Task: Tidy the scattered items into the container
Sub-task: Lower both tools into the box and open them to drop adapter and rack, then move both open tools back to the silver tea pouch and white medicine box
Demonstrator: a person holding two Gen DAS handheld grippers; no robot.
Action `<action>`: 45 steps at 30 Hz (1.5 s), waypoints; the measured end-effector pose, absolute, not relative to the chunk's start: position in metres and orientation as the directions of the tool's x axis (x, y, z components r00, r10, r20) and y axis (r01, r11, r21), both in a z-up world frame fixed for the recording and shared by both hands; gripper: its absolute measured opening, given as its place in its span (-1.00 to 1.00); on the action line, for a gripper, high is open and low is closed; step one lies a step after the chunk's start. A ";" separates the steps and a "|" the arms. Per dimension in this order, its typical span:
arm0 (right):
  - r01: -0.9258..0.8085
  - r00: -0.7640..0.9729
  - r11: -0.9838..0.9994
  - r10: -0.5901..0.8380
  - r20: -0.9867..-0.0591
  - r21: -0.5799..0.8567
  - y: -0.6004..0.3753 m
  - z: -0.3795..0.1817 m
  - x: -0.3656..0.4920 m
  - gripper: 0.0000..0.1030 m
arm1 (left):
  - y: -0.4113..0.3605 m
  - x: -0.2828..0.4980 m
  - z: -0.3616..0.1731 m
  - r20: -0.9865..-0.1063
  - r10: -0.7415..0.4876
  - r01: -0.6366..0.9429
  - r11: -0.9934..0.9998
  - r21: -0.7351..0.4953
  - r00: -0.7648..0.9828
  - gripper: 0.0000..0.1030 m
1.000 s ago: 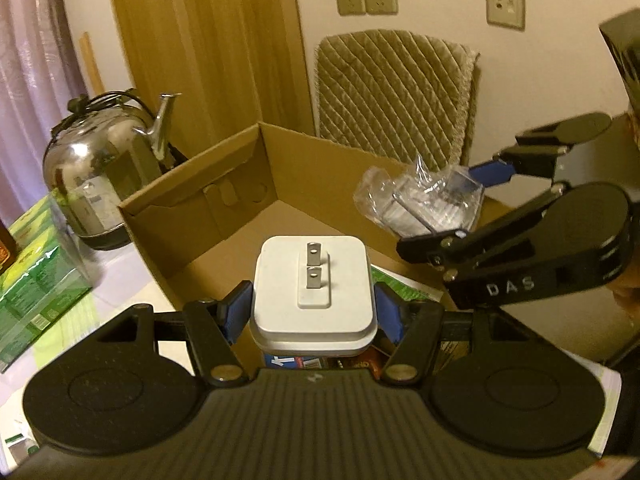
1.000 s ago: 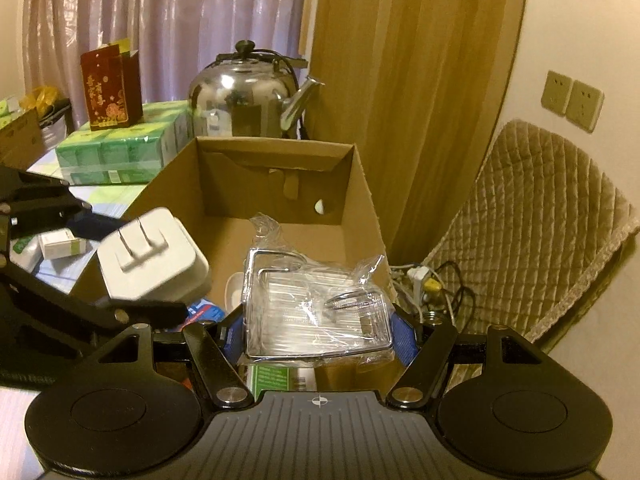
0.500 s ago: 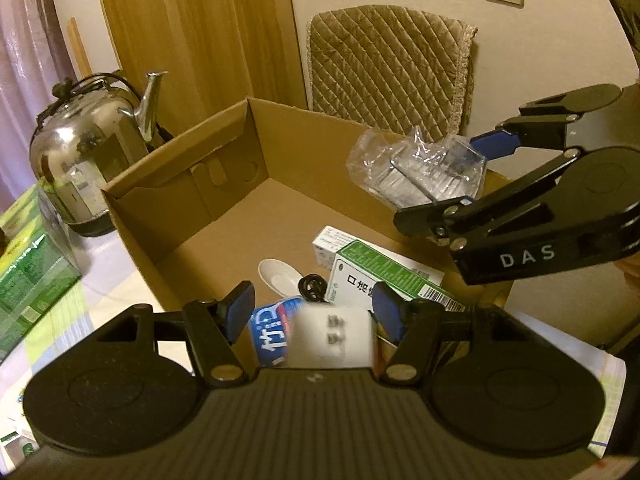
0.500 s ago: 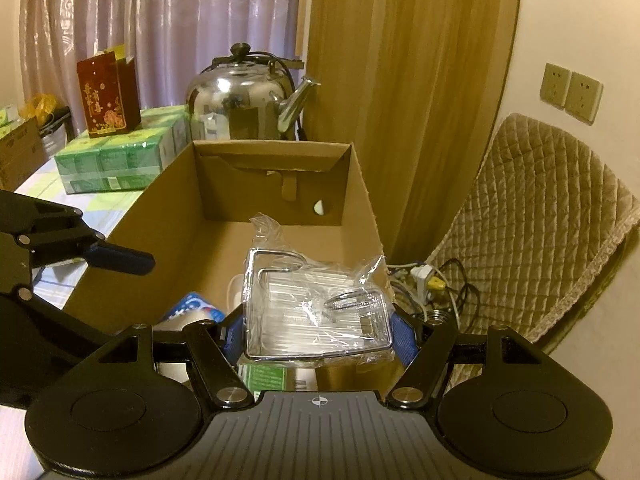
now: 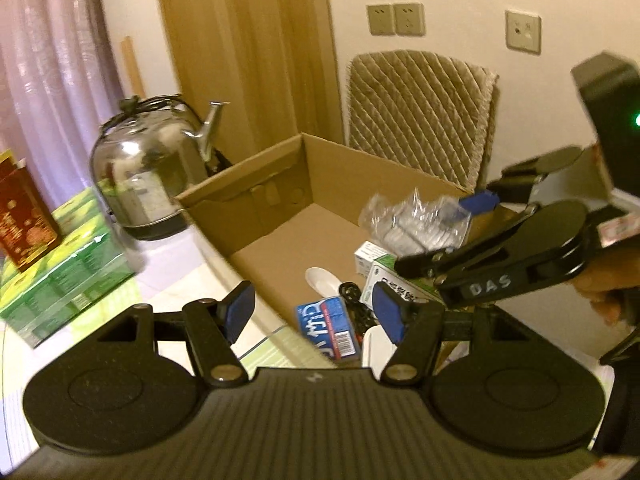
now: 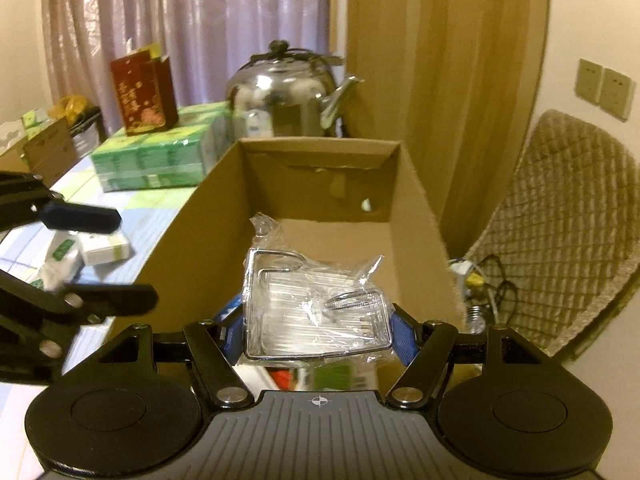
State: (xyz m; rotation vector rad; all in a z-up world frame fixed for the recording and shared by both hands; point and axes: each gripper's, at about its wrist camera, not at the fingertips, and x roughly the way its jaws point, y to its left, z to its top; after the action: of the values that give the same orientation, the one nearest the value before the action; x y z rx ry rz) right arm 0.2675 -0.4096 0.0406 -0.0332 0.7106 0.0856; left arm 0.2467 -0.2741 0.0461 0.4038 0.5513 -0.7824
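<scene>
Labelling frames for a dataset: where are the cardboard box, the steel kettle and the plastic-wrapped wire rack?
cardboard box [image 6: 320,148], right wrist view, far rim.
steel kettle [image 5: 136,184], left wrist view, belly.
plastic-wrapped wire rack [image 6: 316,312], right wrist view, wrapped middle.

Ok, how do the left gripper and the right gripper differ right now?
The left gripper is open with nothing between its fingers; the right gripper is shut on a plastic-wrapped wire rack. The left gripper sits at the box's side wall, partly above the table, while the right gripper holds its rack above the box's inside. Both have black frames and blue finger pads.
</scene>
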 end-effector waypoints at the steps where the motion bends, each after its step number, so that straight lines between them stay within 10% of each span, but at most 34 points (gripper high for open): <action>1: -0.096 0.748 0.995 0.072 -0.659 -0.001 -0.407 0.039 0.268 0.30 | -0.270 0.246 0.047 -0.600 -0.545 0.745 0.653 0.135 0.586 0.18; 26: -0.067 0.839 0.996 0.084 -0.537 0.051 -0.358 0.087 0.169 0.67 | -0.150 0.176 0.045 -0.618 -0.450 0.571 0.821 -0.003 0.644 0.20; 45: -0.170 0.760 0.980 0.195 -0.620 0.100 -0.281 0.056 0.098 0.85 | -0.057 0.103 0.033 -0.666 -0.350 0.418 0.906 -0.062 0.659 0.28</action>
State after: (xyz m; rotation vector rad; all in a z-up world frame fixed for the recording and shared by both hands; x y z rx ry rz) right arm 0.0978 -0.2813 0.0562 0.0383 0.6787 0.1982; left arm 0.1026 -0.0568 0.0329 0.0994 0.7319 -0.4351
